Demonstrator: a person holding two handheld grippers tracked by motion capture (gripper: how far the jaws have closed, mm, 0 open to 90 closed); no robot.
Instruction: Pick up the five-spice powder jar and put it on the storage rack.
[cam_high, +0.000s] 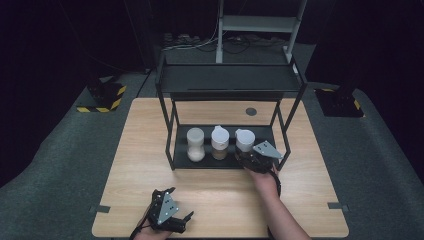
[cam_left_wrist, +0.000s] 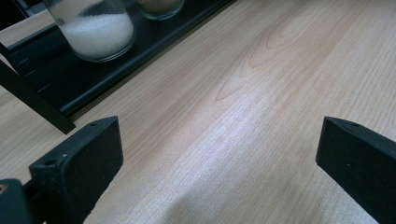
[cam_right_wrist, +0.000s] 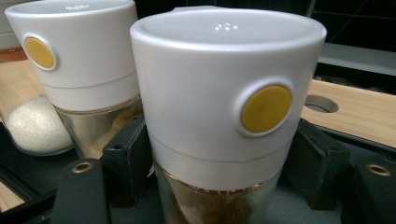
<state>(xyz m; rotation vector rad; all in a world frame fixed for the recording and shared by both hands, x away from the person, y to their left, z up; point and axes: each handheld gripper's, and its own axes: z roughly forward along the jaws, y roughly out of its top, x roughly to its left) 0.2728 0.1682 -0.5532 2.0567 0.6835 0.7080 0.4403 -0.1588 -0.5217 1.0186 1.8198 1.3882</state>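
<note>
Three jars on black rack's lower shelf (cam_high: 181, 161) – right gripper (cam_high: 248, 159) clamps rightmost white-capped glass jar (cam_right_wrist: 219, 116); left gripper (cam_high: 176, 204) spread wide over bare wooden tabletop (cam_high: 145, 150).

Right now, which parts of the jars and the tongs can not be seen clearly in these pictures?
- Held jar: right gripper view, base cut off by the bottom edge; contents unclear.
- Right tongs: high view, tips hidden under the grey plate.
- Sugar-like jar: left gripper view, top cut off by the upper edge.
- Left tongs: high view, too small for detail.
</note>
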